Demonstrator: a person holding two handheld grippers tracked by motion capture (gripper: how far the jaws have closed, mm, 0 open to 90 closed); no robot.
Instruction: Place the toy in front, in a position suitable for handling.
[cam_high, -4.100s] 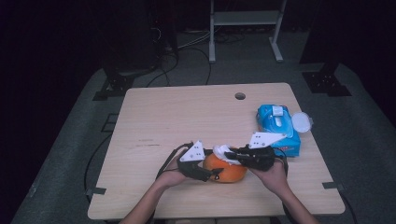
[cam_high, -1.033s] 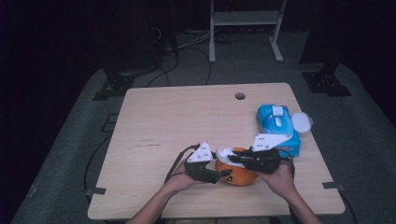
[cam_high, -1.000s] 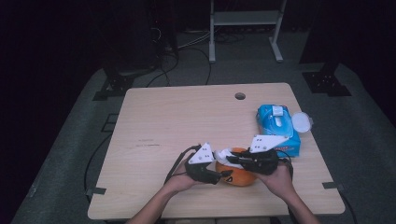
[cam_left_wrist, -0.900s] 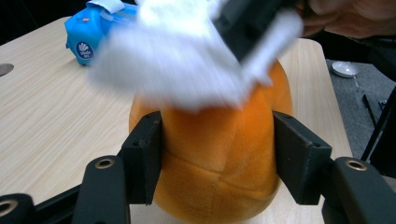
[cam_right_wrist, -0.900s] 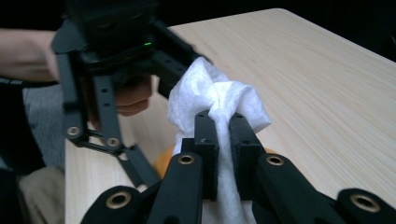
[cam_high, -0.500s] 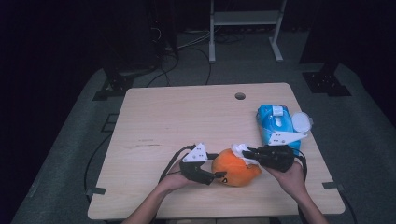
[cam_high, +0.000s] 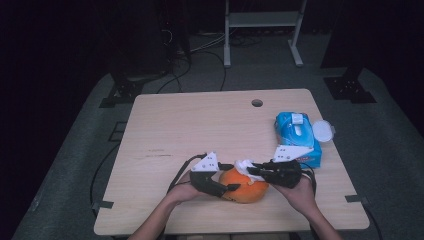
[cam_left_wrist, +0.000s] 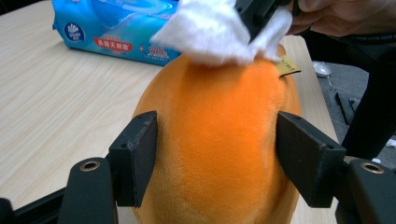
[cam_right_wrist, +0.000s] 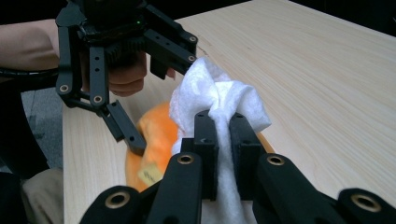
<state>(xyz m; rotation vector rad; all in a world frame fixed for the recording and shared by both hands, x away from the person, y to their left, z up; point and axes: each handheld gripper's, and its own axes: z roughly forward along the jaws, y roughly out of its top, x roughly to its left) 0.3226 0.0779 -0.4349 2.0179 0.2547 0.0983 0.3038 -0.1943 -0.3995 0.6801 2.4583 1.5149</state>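
Observation:
An orange plush toy (cam_high: 246, 188) lies near the table's front edge. My left gripper (cam_high: 234, 176) reaches in from the left, its jaws on either side of the plush (cam_left_wrist: 219, 140). They have just been closing, and both pads (cam_left_wrist: 140, 154) press into its flanks. My right gripper (cam_high: 251, 168) comes in from the right, shut on a bunched white wipe (cam_right_wrist: 219, 95). The wipe (cam_left_wrist: 210, 32) rests on the plush's top, beside a small yellow tag (cam_left_wrist: 286, 66). In the right gripper view the wipe bulges out above my own jaws (cam_right_wrist: 223, 140).
A blue pack of wet wipes (cam_high: 296, 136) lies at the right of the wooden table (cam_high: 200, 125), with a round white lid (cam_high: 322, 131) beside it. A cable hole (cam_high: 257, 103) is near the far edge. Both forearms enter from the front edge.
The right gripper swept the wipe rightward over the plush, then brought it back left onto the top. The left gripper stayed at the plush, its jaws widening and then narrowing on it.

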